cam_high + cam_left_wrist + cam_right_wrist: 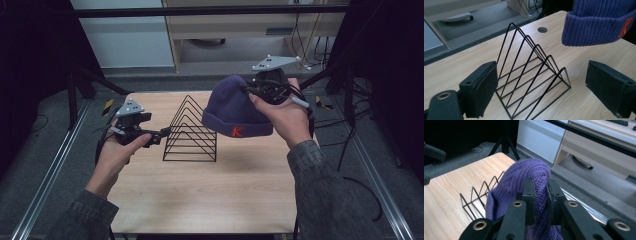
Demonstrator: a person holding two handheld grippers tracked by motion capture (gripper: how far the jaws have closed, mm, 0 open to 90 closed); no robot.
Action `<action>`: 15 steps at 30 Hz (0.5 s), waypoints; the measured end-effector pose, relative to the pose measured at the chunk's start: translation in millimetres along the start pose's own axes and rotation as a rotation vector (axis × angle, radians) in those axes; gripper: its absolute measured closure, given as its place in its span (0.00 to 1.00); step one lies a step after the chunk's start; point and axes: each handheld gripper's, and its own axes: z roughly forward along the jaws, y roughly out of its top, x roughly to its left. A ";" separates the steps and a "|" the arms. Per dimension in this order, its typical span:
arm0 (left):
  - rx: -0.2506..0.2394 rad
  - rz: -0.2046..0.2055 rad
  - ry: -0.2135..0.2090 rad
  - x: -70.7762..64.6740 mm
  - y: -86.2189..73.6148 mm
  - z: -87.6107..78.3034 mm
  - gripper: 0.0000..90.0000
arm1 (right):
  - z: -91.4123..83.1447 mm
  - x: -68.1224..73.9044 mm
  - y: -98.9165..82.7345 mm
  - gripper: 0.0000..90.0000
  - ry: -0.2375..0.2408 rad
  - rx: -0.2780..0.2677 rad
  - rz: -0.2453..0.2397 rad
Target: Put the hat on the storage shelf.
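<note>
A purple knit beanie point(235, 107) with an orange "K" on its folded cuff hangs above the wooden table point(200, 195), right of centre in the high view, pinched by the right gripper point(250, 91). In the right gripper view, at the bottom centre, the black jaws stand nearly together with a fold of ribbed knit squeezed between them. The left gripper point(164, 134), at the left of the high view, holds nothing; in its own view its padded jaws stand wide apart at the lower corners, framing the black wire file rack point(534, 75) on the table, with the beanie's cuff at the upper right.

The hat looks light, soft and limp, sagging from its single pinch, so it will likely drape and swing rather than keep shape. The thick double cuff appears the firmest place for a second hold, opposite the present grip; the knit could snag on the rack's wire peaks.
</note>
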 end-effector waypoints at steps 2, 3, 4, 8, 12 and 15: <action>0.004 0.007 0.000 -0.5 2.6 0.5 0.11 | 1.8 0.5 4.5 0.88 0.000 -0.008 0.005; 0.001 0.004 0.002 -0.8 3.7 0.5 0.11 | 3.3 1.5 7.9 0.88 -0.003 -0.009 0.006; -0.001 0.007 0.002 -0.7 5.4 0.1 0.11 | 4.2 1.9 9.9 0.88 -0.003 -0.010 0.003; -0.017 0.015 -0.006 -1.2 13.0 -1.8 0.11 | 7.9 5.3 19.2 0.88 0.002 -0.019 0.007; -0.024 0.036 -0.018 -4.7 18.5 -1.5 0.11 | 14.0 12.7 35.0 0.88 0.015 -0.035 0.002; -0.028 0.057 -0.025 -5.5 20.2 0.0 0.11 | 18.3 17.8 41.7 0.88 0.023 -0.042 -0.003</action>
